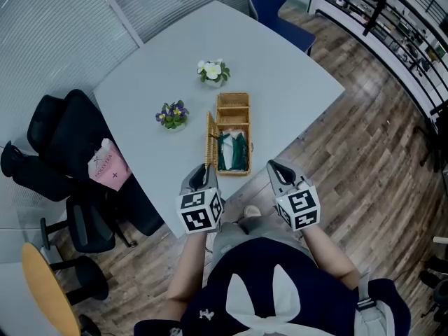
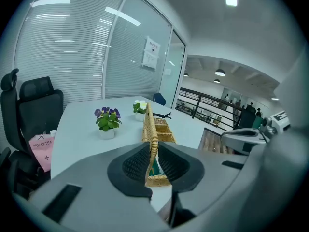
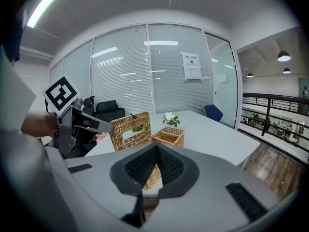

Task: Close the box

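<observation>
Pale bench (image 1: 280, 82), box (image 1: 233, 135) near front edge; lid (image 1: 210, 142) upright, yet to swing down; left gripper (image 1: 203, 170) pinches lid edge; right gripper (image 1: 276, 168) pressed together, empty, beside box. Closing barely begun.

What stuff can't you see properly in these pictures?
- Green thing in the wicker box: too small in the head view; mostly hidden by the lid and the left gripper in the left gripper view.
- Paper notice on the glass wall: print too small in both gripper views.
- Box's near end, right gripper view: behind the right gripper.
</observation>
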The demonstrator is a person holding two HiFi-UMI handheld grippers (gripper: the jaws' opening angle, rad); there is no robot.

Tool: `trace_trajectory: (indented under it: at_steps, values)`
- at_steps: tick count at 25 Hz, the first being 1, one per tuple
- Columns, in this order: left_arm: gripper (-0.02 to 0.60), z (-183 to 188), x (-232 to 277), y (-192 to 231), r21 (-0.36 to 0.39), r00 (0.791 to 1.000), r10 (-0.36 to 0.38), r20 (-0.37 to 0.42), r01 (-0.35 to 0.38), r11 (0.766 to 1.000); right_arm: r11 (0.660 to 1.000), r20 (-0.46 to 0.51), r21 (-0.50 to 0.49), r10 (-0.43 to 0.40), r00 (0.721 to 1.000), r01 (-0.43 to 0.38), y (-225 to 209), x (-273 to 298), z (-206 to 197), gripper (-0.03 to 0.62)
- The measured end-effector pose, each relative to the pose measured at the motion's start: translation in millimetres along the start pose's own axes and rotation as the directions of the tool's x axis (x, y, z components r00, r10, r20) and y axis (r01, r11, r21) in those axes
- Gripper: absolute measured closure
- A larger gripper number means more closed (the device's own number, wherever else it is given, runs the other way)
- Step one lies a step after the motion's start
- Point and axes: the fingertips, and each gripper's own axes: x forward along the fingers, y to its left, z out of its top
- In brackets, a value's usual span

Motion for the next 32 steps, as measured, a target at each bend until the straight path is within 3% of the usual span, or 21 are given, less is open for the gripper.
trace_trajectory:
  at_steps: [26, 32]
  values:
    - [0.506, -7, 8, -32, 0.121, 0.999, -0.031, -0.017, 0.033, 0.992, 1.000, -0.004, 0.015, -0.025, 1.000, 0.025, -12, -9, -7, 0.589]
    - [0.506, -9, 11, -38, 0.182, 0.999, -0.029, -0.033, 0.034, 0.983, 0.999, -0.008, 0.016, -0.031, 0.999, 0.031, -11, -11, -8, 0.589]
